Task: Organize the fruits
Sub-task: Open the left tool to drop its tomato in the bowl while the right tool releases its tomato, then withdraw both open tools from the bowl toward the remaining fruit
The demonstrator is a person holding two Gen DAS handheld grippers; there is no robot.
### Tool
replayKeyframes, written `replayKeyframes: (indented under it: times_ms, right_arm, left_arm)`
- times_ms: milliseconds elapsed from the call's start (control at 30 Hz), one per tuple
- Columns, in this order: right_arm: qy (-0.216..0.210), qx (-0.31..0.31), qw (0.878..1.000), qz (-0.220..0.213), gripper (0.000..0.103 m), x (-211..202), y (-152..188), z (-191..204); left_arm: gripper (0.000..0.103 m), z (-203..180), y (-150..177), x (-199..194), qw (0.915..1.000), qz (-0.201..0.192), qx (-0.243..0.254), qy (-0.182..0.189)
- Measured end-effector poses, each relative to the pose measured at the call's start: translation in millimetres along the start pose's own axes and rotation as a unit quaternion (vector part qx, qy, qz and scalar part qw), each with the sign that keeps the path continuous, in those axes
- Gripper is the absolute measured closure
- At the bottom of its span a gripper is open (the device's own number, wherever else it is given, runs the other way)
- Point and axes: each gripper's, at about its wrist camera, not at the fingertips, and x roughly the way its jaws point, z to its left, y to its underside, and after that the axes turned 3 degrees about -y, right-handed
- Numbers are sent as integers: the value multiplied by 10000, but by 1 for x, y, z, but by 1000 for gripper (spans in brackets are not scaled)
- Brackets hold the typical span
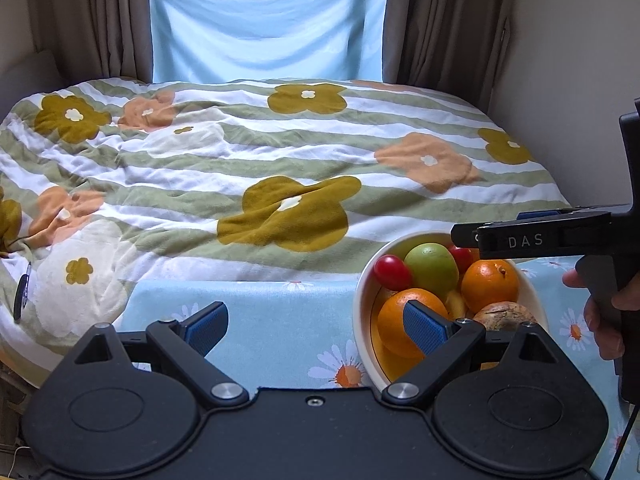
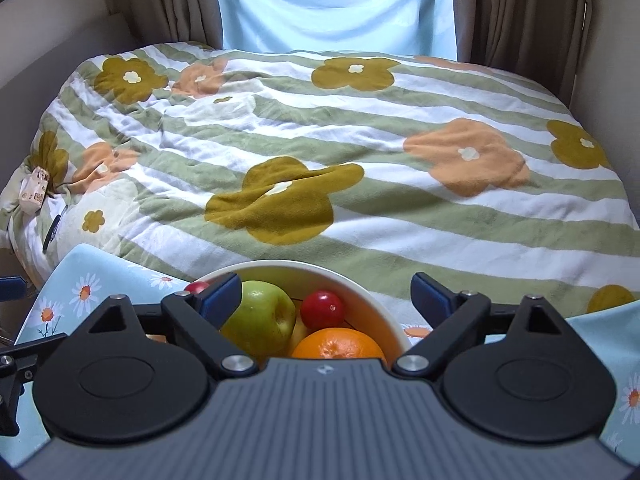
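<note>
A white bowl (image 1: 362, 308) stands on a daisy-print cloth and holds a green apple (image 1: 432, 268), two oranges (image 1: 490, 284), small red fruits (image 1: 392, 272) and a brown fruit (image 1: 504, 314). My left gripper (image 1: 316, 326) is open and empty just left of the bowl, its right finger over the near rim. My right gripper (image 1: 486, 226), held by a hand (image 1: 600, 320), hovers over the bowl's far side. From its own wrist, the right gripper (image 2: 326, 294) is open and empty above the bowl (image 2: 360, 284), with the apple (image 2: 260, 316), a red fruit (image 2: 322, 308) and an orange (image 2: 338, 344) below.
Behind the bowl lies a bed with a striped, flowered duvet (image 1: 280, 168) and curtains (image 1: 268, 20) at the window. The light blue daisy cloth (image 1: 280, 320) covers the surface under the bowl. A dark strap (image 1: 20, 296) lies at the bed's left edge.
</note>
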Motion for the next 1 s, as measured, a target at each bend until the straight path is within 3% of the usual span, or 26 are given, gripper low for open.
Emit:
replayKeyframes:
  times_ms: [533, 1000]
  right_arm:
    - [-45, -123, 9986, -505, 0, -94, 11, 6]
    - [-21, -235, 9945, -1016, 0, -199, 71, 13]
  left_arm:
    - [6, -17, 10, -73, 9976, -657, -79, -185]
    - [0, -42, 69, -157, 9905, -1266, -305, -434]
